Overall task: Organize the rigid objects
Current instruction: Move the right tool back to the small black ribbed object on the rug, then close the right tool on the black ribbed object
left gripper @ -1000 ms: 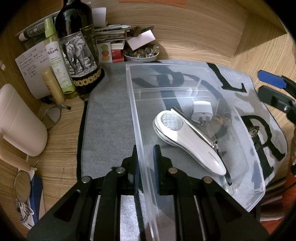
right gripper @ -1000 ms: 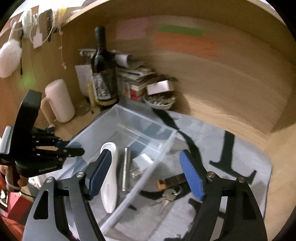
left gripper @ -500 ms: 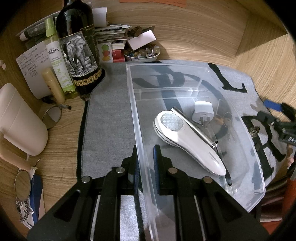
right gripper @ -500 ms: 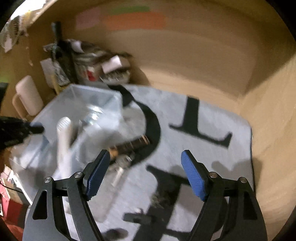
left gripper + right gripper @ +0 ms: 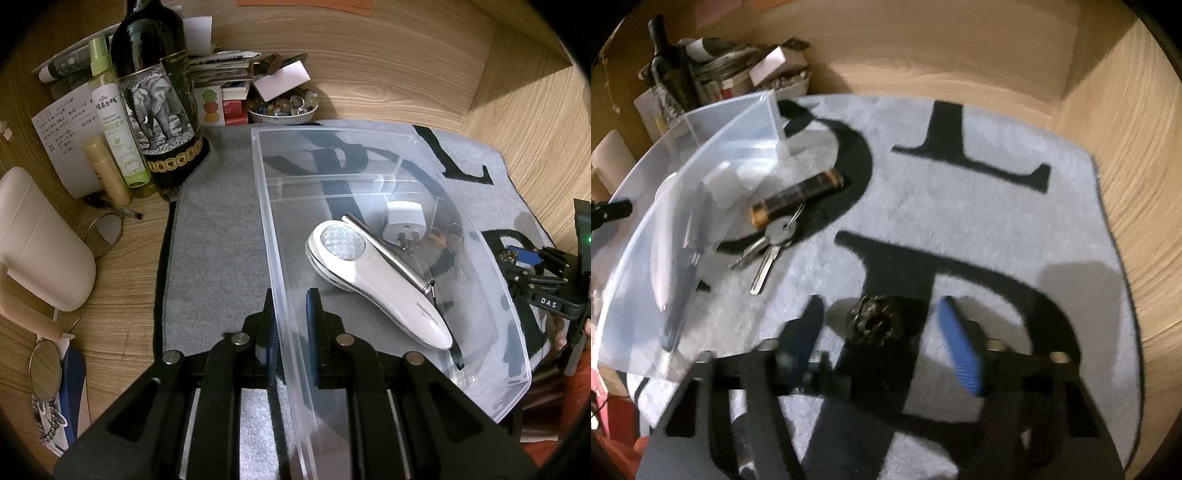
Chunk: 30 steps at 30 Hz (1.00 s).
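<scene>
Wooden desk (image 5: 369,62), walled on the far and right sides, covered by a grey mat (image 5: 960,206) with large black letters; I work over it from both wrist views.

Item one: clear plastic bin (image 5: 495,295), resting on the mat. My left gripper (image 5: 290,314) is clamped on its near wall, one pad outside and one inside. I judge this grip is there to keep the bin steady while the other arm loads it.

Item two, already in the bin: white handheld appliance (image 5: 373,280) lying diagonally, a slim metal tool (image 5: 391,251) alongside it, a white plug adapter (image 5: 402,221) just beyond. These look sorted.

Item three, loose on the mat just outside the bin's right wall: a black and gold battery (image 5: 798,199) and a bunch of keys (image 5: 772,243) touching its end. Still to be collected, in my judgement.

Item four: small dark toothed part (image 5: 875,321), gear-like though too blurred to name firmly. My right gripper (image 5: 886,332) hangs over it with fingers spread wide, one to each side, neither touching. I read this as lining up for a pick.

Item five, background only: wine bottle (image 5: 155,92), green spray bottle (image 5: 114,122), bowl of trinkets (image 5: 282,109), stacked papers in the back left corner.
</scene>
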### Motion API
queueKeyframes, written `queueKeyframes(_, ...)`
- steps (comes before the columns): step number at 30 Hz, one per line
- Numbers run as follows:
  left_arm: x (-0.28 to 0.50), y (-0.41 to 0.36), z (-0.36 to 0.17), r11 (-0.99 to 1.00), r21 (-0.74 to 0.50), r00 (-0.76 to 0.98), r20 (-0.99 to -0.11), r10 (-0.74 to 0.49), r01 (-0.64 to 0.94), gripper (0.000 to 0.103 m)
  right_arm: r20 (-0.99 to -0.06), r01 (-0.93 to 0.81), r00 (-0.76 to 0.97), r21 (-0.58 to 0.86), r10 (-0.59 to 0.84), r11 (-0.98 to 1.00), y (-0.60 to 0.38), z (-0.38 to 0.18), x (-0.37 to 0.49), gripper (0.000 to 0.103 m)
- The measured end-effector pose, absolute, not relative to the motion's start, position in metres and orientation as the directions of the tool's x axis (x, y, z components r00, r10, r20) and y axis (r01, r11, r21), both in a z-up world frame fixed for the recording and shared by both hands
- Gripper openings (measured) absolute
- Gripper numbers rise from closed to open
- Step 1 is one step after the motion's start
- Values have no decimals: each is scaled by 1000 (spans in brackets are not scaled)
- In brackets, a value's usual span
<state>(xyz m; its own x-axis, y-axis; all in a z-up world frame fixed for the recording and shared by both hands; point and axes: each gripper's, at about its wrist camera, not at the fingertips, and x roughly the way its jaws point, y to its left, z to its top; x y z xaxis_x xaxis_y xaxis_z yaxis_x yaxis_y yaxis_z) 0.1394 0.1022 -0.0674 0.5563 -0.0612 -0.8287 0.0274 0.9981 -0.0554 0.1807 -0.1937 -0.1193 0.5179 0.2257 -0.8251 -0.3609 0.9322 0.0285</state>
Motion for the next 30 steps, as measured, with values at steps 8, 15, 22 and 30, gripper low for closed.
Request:
queueKeyframes(8, 140, 103, -67, 998, -55, 557, -828, -61, 28, 12, -805, -384, 544, 11, 236, 923, -189, -111, 174, 29)
queueKeyframes(15, 140, 103, -67, 998, -56, 557, -828, -62, 28, 12, -780, -409, 566, 14, 266, 912, -182, -92, 173, 9)
queueKeyframes(22, 139, 102, -67, 998, -54, 557, -828, -61, 28, 12, -777, -433, 561, 19, 285, 901, -171, -82, 173, 13)
queueKeyframes(30, 139, 102, -67, 998, -54, 558, -828, -60, 27, 12, -795, -379, 546, 47, 264, 924, -183, -96, 178, 59)
